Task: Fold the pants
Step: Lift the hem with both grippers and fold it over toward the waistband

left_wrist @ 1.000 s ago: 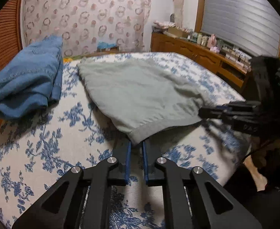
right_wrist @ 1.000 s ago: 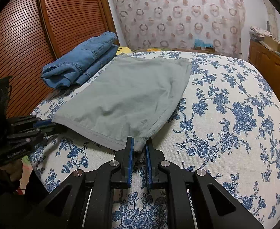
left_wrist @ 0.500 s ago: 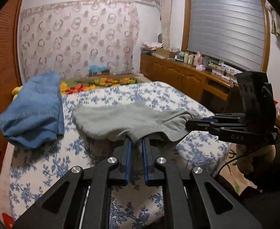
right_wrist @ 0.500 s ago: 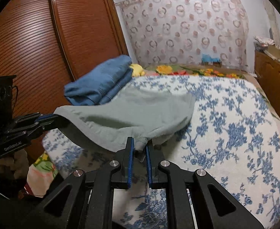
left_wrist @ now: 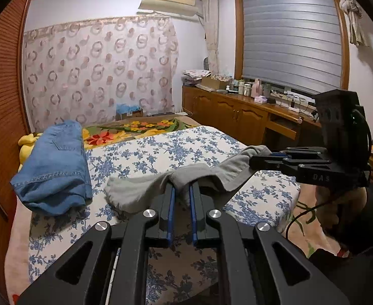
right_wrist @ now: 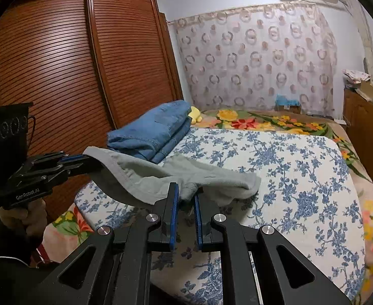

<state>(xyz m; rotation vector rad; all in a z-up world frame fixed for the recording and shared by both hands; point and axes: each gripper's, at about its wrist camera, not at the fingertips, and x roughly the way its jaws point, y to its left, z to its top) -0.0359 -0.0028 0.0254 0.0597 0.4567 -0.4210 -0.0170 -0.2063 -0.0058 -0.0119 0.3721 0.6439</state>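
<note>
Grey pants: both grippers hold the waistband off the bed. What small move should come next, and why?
Probably carry the waistband forward and lay it over the far end. The left gripper and right gripper are each shut on the grey pants, whose near edge hangs lifted while the far end rests on the floral bedspread. Stay clear of the folded jeans alongside.

We've got the left gripper pinching the grey pants, right gripper clamping the waistband's other end, cloth sagging between them above the bed, jeans beside.
</note>
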